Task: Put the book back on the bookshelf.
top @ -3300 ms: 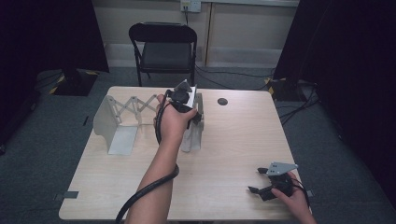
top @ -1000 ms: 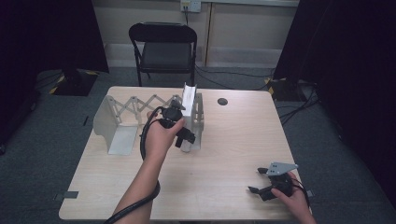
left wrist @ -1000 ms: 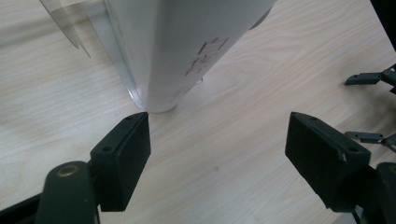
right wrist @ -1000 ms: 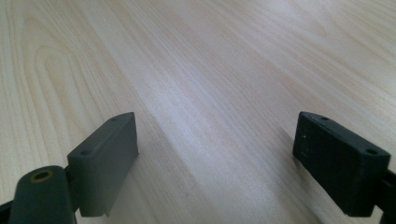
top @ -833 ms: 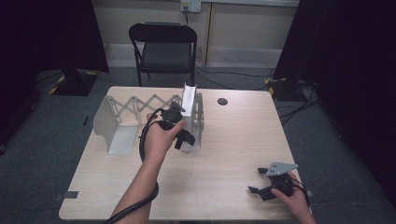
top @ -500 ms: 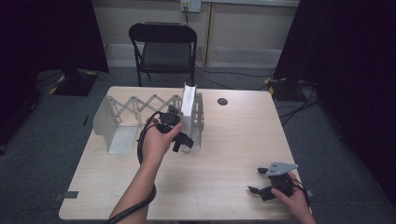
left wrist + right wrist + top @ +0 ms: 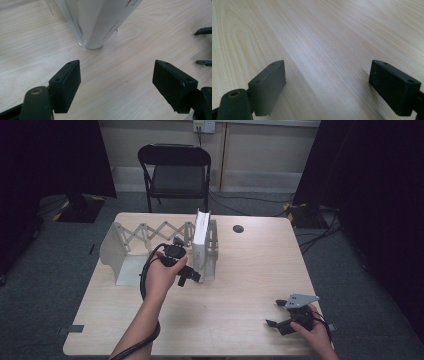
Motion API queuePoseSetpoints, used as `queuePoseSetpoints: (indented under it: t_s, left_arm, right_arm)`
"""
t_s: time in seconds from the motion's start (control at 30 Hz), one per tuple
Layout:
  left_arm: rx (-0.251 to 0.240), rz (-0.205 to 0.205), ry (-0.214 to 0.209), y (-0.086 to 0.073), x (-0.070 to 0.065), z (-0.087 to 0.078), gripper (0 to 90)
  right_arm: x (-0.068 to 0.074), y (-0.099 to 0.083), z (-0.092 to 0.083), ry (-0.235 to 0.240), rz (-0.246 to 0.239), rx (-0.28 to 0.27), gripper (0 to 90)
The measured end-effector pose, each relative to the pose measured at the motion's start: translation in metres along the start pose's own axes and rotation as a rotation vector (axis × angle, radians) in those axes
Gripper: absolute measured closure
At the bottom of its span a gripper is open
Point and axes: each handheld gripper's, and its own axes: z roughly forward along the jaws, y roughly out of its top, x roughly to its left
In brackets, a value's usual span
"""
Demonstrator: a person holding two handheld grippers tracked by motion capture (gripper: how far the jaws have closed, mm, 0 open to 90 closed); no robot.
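The white book [image 7: 202,237] is standing upright inside the expanding rack [image 7: 125,255] so it stays propped; the left hand-held gripper [image 7: 192,276], open and empty, is hovering just before the book

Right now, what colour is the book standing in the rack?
White; the book shows best in the high view.

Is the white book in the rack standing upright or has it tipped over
Upright. In the high view the white book stands on its bottom edge at the right end of the expanding rack, rising above the rack's side panel. The left gripper, open, is just in front.
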Motion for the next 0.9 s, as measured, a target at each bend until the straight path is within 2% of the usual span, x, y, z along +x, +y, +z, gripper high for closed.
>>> queuePoseSetpoints:
  t_s: [0.13, 0.43, 0.6, 0.67, 0.9]
  left_arm:
    - [0.006, 0.011, -0.011, -0.004, 0.003, 0.002, 22.8]
    - [0.002, -0.012, -0.013, -0.012, 0.01, 0.008, 22.1]
    - [0.018, -0.008, -0.011, -0.016, 0.013, 0.012, 21.7]
    - [0.023, -0.009, -0.025, -0.018, 0.014, 0.014, 21.6]
    - [0.016, -0.019, -0.031, -0.024, 0.017, 0.017, 20.9]
  right_arm:
    - [0.0, 0.0, 0.0, 0.0, -0.001, -0.001, 13.6]
    - [0.0, 0.0, 0.0, 0.0, 0.0, 0.0, 13.6]
    - [0.0, 0.0, 0.0, 0.0, 0.0, 0.0, 13.6]
    - [0.0, 0.0, 0.0, 0.0, -0.001, 0.0, 13.6]
    - [0.0, 0.0, 0.0, 0.0, 0.0, 0.0, 13.6]
